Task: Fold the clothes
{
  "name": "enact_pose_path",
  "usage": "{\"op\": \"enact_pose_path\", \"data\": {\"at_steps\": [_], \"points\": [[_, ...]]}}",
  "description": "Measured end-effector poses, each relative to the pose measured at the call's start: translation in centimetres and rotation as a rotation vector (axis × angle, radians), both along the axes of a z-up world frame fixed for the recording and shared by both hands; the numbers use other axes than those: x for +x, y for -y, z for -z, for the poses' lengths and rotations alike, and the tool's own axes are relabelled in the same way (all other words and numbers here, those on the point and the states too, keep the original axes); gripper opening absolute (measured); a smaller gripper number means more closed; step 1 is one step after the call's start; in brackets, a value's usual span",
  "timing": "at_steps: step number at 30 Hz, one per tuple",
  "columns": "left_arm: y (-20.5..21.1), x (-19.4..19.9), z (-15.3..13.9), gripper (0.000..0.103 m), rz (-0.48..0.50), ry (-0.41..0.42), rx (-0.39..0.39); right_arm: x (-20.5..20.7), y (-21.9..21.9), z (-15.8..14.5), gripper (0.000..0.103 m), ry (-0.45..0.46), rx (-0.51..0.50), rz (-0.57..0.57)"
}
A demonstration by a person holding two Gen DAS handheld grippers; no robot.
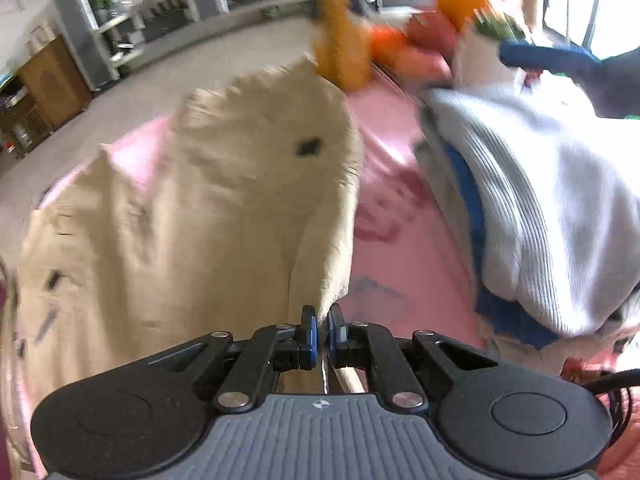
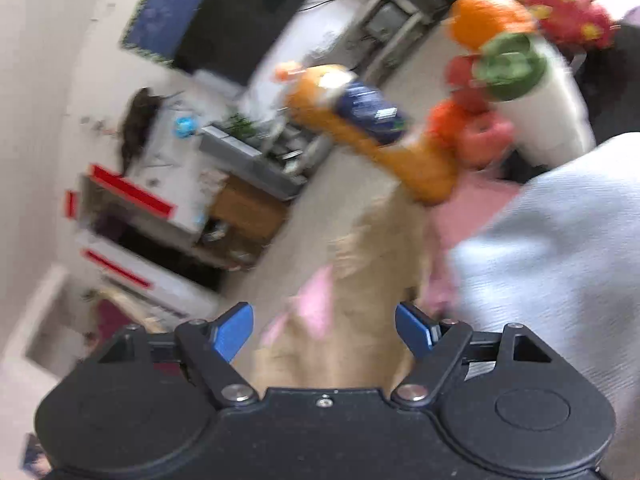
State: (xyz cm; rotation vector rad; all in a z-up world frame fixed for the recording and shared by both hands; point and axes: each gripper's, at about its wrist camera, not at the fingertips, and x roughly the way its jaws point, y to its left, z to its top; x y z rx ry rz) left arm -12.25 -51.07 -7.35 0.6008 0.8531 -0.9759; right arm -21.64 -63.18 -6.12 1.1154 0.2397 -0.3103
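My left tool [image 1: 322, 330] pinches the beige garment [image 1: 192, 216], which drapes away over the pink counter [image 1: 400, 240]; shelving [image 1: 92, 40] beyond. Right of it, a white ribbed garment [image 1: 540, 200]. My right tool [image 2: 324, 332] gapes, empty, above beige cloth.

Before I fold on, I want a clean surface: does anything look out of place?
Yes. An orange drink bottle and fruit sit at the pink surface's far edge, next to the beige garment and the white-and-blue knit. Odd beside laundry.

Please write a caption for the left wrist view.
Left gripper shut on beige garment's edge, beside white knit clothes.
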Motion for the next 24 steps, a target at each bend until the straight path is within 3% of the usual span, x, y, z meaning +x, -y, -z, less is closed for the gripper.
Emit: {"op": "enact_pose_path", "data": {"at_steps": [5, 8, 10, 12, 14, 17, 22, 24], "points": [[-3.6, 4.6, -2.8, 0.006, -0.075, -0.076, -0.079, 4.3, -2.1, -4.0, 0.085, 0.005, -0.080, -0.072], [-5.0, 6.3, -2.2, 0.006, -0.097, -0.130, -0.099, 7.0, -2.1, -2.7, 0.086, -0.066, -0.123, -0.059], [-5.4, 6.8, -1.4, 0.006, -0.094, -0.154, -0.096, 8.7, -1.4, 0.1, 0.086, -0.142, -0.111, -0.030], [-5.6, 7.0, -0.8, 0.006, -0.079, -0.162, -0.090, 10.3, -0.1, 3.8, 0.080, -0.227, -0.079, -0.006], [-5.7, 7.1, -0.3, 0.006, -0.063, -0.166, -0.088, 11.8, 1.4, 7.1, 0.064, -0.296, -0.023, 0.019], [-5.7, 7.8, 0.1, 0.006, -0.047, -0.186, -0.105, 13.8, 3.6, 9.9, 0.064, -0.323, 0.021, 0.045], [-6.4, 8.8, 1.2, 0.006, -0.029, -0.201, -0.123, 18.6, 6.1, 11.9, 0.063, -0.413, -0.033, 0.100], [-6.6, 9.4, 1.8, 0.006, -0.030, -0.211, -0.126, 20.1, 6.7, 12.8, 0.035, -0.461, -0.041, 0.120]]}}
